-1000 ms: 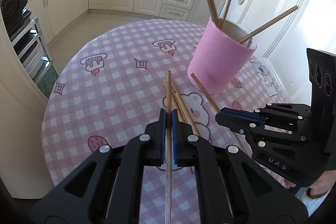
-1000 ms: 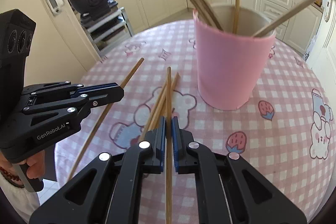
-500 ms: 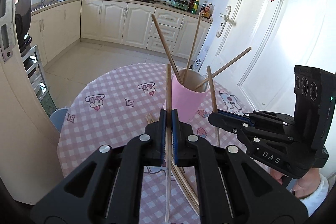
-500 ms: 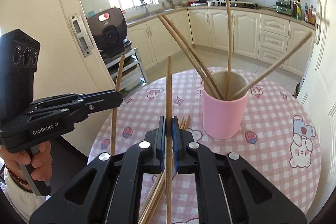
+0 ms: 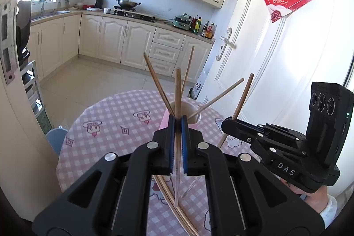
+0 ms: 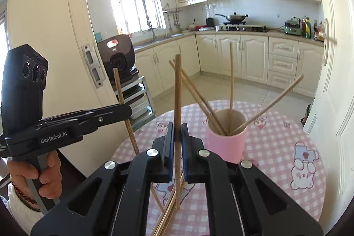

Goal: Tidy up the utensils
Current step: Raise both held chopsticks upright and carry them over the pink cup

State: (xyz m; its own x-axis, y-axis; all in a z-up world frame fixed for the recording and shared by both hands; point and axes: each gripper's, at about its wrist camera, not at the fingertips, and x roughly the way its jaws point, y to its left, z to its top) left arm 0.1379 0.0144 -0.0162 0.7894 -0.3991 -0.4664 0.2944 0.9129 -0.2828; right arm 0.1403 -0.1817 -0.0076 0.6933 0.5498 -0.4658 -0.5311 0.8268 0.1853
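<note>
You hold one wooden chopstick in each pair of tongs above the pink-checked table (image 6: 276,138). Your left tongs (image 5: 177,123) are pressed together on an upright chopstick (image 5: 177,90), and your right tongs (image 6: 177,125) pinch another chopstick (image 6: 177,85) the same way, its lower end hanging clear of the cloth.

The pink cup (image 6: 225,143) stands on the table ahead of you, just beyond and to the right of the right tongs in that view. Several chopsticks already lean inside it, fanned out against the rim, so part of the sorting looks done. More loose chopsticks (image 6: 168,211) lie on the cloth directly below the tongs; their number is hard to tell, since the black frames hide most of them. What is left, judging by this, is to drop the two you carry into the cup and then collect the loose ones.

Room is tight at the cup mouth: the leaning sticks splay wide, and one slants far out to the right. The clearest gap seems to be on the near side of the rim. Your two tongs ride close beside each other, so they will need to take turns. The table's far edge lies well beyond the cup, with open kitchen floor behind.
</note>
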